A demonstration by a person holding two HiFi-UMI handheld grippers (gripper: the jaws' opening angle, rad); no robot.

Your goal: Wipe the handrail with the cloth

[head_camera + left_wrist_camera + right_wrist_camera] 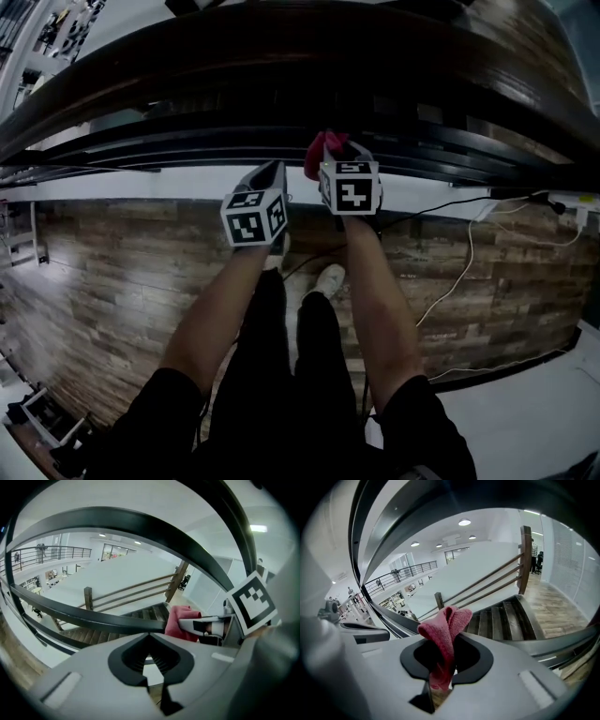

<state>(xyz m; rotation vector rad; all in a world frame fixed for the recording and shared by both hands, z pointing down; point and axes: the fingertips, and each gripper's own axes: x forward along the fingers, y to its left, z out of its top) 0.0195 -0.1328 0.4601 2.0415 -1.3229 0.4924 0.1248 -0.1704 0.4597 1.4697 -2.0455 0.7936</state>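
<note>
Red cloth (443,634) pinched between right gripper (440,677) fingers, bunching past tips | left gripper (151,663) fingers closed, empty | handrail (234,66) just beyond both pairs

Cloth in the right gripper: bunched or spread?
Bunched: the red cloth stands doubled over in a loop, pinched between the right gripper's shut jaws.

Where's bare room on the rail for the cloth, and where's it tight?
Handrail is bare left of the left gripper and right of the right gripper, which holds the cloth. Wood floor left of the legs is bare too. Tight: the gap between the grippers, and the floor at right, crossed by cables.
</note>
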